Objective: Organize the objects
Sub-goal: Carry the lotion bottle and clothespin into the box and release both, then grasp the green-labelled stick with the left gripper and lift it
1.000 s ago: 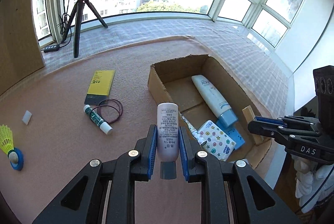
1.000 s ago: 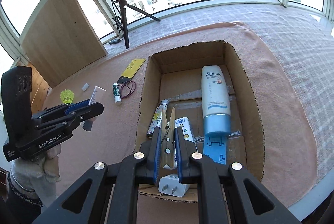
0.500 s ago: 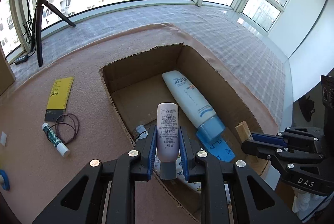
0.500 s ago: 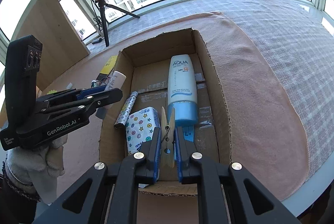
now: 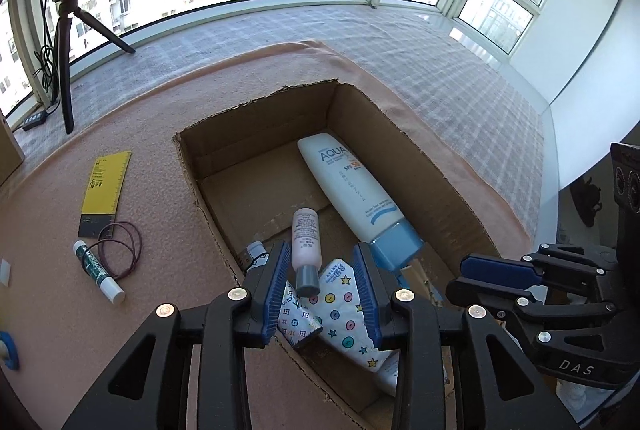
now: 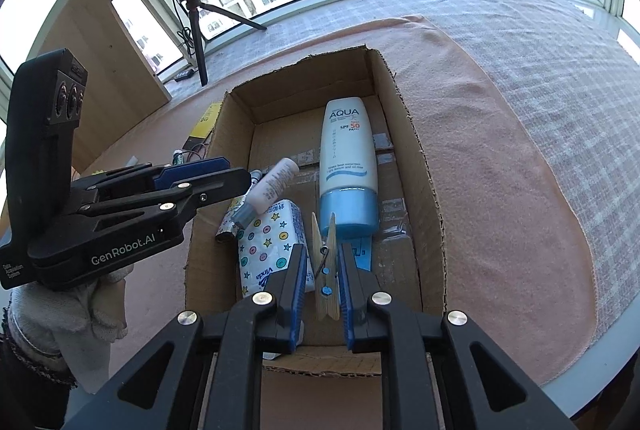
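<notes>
Both claws are opening over the cardboard box (image 5: 448, 189). The small pink bottle (image 5: 306, 250), clamped a second ago, is now released between the parted pads of the left claw (image 5: 322, 294) and tips onto the tissue pack (image 5: 344, 306); the wooden clothespin (image 6: 326, 262) stands loose inside the right claw (image 6: 322, 294). Two more items are thus judged delivered. Counted in the box: one sunscreen tube (image 6: 348, 165), one tissue pack, one patterned tube (image 5: 296, 322), one bottle, one clothespin. Left on the tabletop (image 5: 160, 310): one yellow card (image 5: 105, 189), one lip balm (image 5: 98, 272), one hair tie (image 5: 122, 250).
</notes>
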Action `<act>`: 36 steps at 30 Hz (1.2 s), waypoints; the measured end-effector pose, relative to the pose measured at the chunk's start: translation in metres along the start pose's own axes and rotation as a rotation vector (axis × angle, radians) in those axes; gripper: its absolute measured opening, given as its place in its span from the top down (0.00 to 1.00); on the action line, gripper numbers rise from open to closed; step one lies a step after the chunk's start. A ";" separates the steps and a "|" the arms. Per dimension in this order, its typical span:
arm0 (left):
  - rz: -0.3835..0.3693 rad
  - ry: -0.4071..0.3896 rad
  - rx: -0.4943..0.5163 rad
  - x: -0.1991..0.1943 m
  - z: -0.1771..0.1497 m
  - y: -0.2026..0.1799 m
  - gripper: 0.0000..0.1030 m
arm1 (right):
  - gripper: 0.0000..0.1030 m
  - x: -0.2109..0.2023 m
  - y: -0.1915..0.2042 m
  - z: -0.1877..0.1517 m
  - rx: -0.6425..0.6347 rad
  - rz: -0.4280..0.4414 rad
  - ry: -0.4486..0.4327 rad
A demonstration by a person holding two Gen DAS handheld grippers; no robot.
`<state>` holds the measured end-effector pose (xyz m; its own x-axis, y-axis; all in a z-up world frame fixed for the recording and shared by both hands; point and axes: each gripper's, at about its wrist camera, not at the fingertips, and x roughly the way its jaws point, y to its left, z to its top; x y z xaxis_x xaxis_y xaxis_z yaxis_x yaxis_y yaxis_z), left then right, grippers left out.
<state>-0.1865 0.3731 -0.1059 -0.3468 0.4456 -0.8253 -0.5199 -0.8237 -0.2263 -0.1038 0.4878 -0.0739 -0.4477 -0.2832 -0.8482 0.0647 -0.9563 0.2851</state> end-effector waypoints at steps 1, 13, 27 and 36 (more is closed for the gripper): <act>0.000 -0.003 0.001 -0.001 0.000 -0.001 0.63 | 0.76 0.000 0.001 0.000 -0.002 -0.001 -0.003; 0.032 -0.041 0.021 -0.028 -0.003 -0.001 0.63 | 0.74 -0.006 0.010 -0.002 -0.009 -0.012 -0.009; 0.082 -0.053 -0.063 -0.051 -0.017 0.052 0.64 | 0.70 -0.021 0.042 -0.003 -0.047 0.010 -0.039; 0.167 -0.001 -0.208 -0.046 -0.024 0.130 0.63 | 0.70 -0.027 0.055 -0.006 -0.064 0.030 -0.048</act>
<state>-0.2194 0.2376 -0.1101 -0.4154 0.2974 -0.8596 -0.2835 -0.9403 -0.1884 -0.0829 0.4424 -0.0380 -0.4872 -0.3098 -0.8165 0.1352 -0.9505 0.2799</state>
